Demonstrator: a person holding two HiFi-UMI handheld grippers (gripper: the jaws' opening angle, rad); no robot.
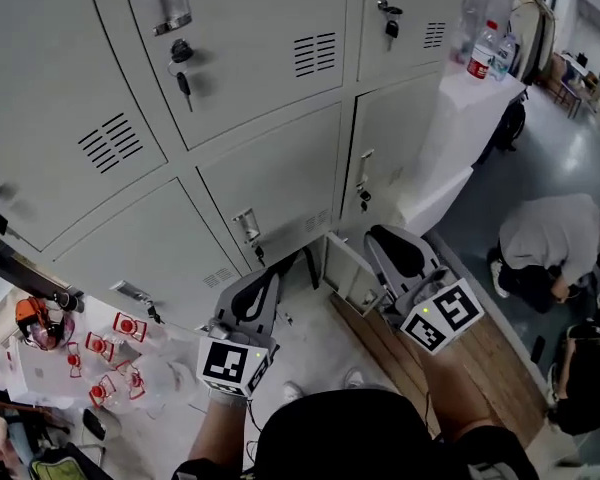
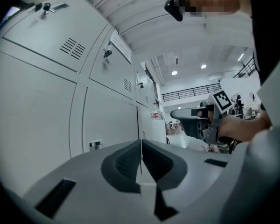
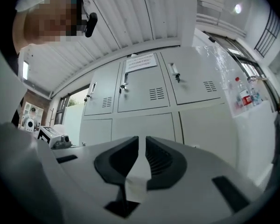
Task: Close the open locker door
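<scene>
We count two grippers, the left gripper and the right gripper. Ahead of them we count six closed locker doors and, just beside the right gripper's jaws, one open locker door. On those doors we make out four louvred vents and at least three hanging keys. Beyond the right gripper stand two bottles. Left of the left gripper lie at least five red-and-white pieces. Right of the right gripper crouches one person.
</scene>
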